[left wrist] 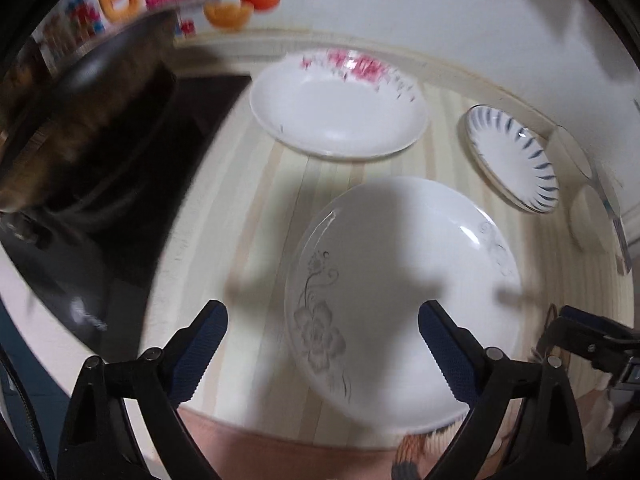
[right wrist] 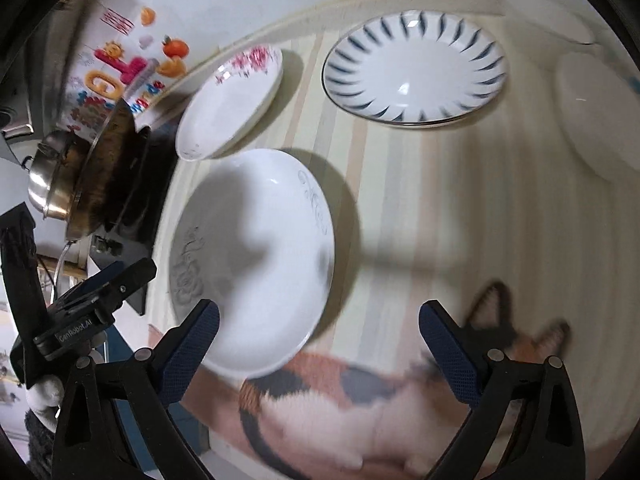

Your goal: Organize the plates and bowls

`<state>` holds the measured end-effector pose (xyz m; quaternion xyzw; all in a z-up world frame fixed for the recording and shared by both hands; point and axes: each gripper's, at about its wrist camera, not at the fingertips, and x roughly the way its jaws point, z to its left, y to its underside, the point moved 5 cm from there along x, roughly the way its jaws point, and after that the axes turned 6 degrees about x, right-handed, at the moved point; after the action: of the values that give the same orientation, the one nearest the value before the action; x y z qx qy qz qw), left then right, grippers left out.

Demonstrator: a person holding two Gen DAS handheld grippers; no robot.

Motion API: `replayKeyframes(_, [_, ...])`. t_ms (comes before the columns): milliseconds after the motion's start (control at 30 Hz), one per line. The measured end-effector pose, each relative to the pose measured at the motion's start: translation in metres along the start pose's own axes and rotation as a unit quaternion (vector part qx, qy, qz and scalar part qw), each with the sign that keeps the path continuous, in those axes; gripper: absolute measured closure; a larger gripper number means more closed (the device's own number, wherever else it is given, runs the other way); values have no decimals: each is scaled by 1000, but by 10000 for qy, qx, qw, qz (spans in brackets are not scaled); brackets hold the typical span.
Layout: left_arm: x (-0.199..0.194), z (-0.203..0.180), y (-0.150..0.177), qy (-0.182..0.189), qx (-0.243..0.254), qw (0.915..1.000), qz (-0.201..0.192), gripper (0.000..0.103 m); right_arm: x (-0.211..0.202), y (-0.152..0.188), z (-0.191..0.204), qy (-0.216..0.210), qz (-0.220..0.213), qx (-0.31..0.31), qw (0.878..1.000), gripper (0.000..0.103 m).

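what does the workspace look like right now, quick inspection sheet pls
surface: pale striped wooden counter, shadows across it
job's things: grey-flower plate nearest, pink-flower plate behind it, blue-dash plate to the right; all apart, none stacked
clutter: dark wok and steel pot on the left
grippers: left gripper open over the grey-flower plate's near edge; right gripper open, holding nothing
cables: nothing seen
surroundings: white wall, colourful sticker; cat-print fabric at the counter's front
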<state>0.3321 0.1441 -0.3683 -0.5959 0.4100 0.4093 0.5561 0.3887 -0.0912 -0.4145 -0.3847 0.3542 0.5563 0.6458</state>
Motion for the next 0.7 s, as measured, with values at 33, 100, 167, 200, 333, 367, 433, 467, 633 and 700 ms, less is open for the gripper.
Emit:
replayKeyframes(33, [9, 3, -1, 41, -74, 9999, 110, 7, 6, -4, 0, -21, 38, -10, 10000, 7])
replayKeyframes(100, [22, 8, -5, 137, -170, 9995, 215, 20, 27, -17, -1, -128, 162, 18, 9998, 18])
replayKeyframes(167, [31, 11, -6, 224, -276, 9989, 295, 33, 43, -23, -1, -274, 339, 42, 9990, 31])
replayKeyframes(200, [34, 11, -7, 306, -325, 9985, 301, 45, 49, -23, 1, -339, 429, 40, 9985, 39])
replayKeyframes(333, [40, 12, -4, 500, -474, 9969, 371, 61, 60, -30, 11, -608, 430, -60, 9972, 64])
replayKeyframes(367, [40, 13, -4, 525, -516, 9967, 355, 62, 63, -31, 12, -661, 486, -60, 9966, 68])
replayKeyframes(433, [39, 16, -4, 585, -605, 9960, 297, 62, 66, -32, 14, -606, 512, -45, 9968, 74])
replayKeyframes(467, [36, 18, -3, 592, -654, 9957, 279, 63, 68, -33, 15, -613, 506, -54, 9968, 74])
replayKeyframes(633, [33, 16, -3, 623, -723, 9951, 274, 65, 67, -32, 13, -638, 510, -43, 9967, 76])
replayKeyframes(700, [31, 12, -4, 595, -681, 9955, 272, 65, 63, -29, 8, -611, 513, -47, 9968, 76])
